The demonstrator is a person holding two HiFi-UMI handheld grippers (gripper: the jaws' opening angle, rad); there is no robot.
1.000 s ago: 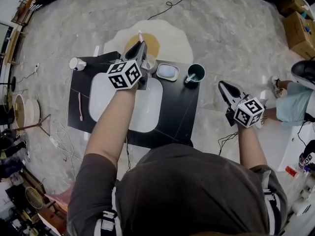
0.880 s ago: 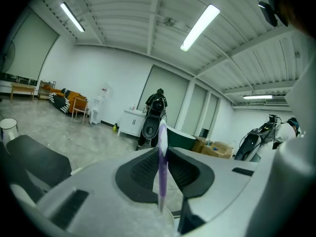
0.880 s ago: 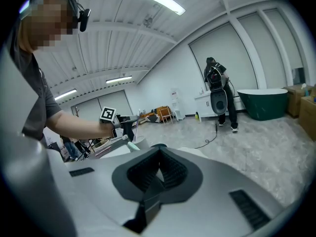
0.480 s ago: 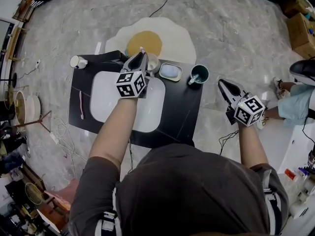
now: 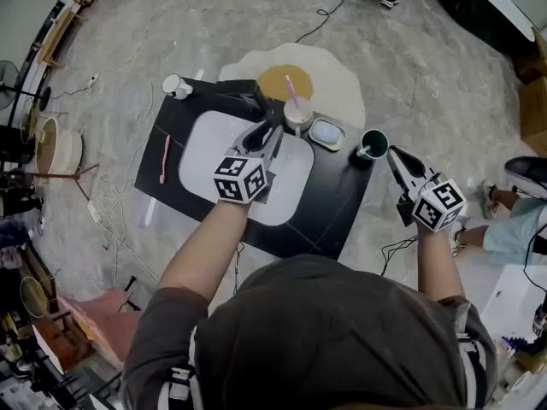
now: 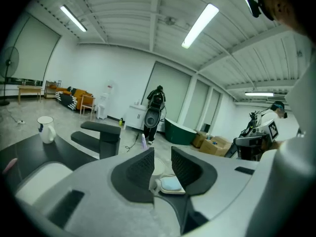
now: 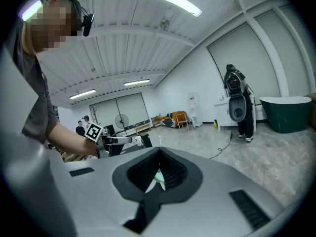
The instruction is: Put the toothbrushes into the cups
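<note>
White mug [image 5: 177,85] looks empty. Pink toothbrush [image 5: 163,159] lies on black table [image 5: 329,220], still to do. Left gripper [image 5: 272,129] jaws opening, nothing between. Pale cup [image 5: 297,114] and green cup [image 5: 373,143] each hold a brush. Right gripper [image 5: 397,157] closed, empty. White mat [image 5: 205,143], grey stone floor [image 5: 427,49], egg-shaped rug [image 5: 342,88].

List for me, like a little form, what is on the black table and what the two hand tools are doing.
table: black, with a white mat
pale cup: pink toothbrush standing in it
green cup: far right, something pale inside
soap dish: between the two cups
loose toothbrush: pink, lying flat at the table's left
white mug: far left corner
left gripper: jaws opening, nothing between them
right gripper: jaws together, empty, near the green cup
</note>
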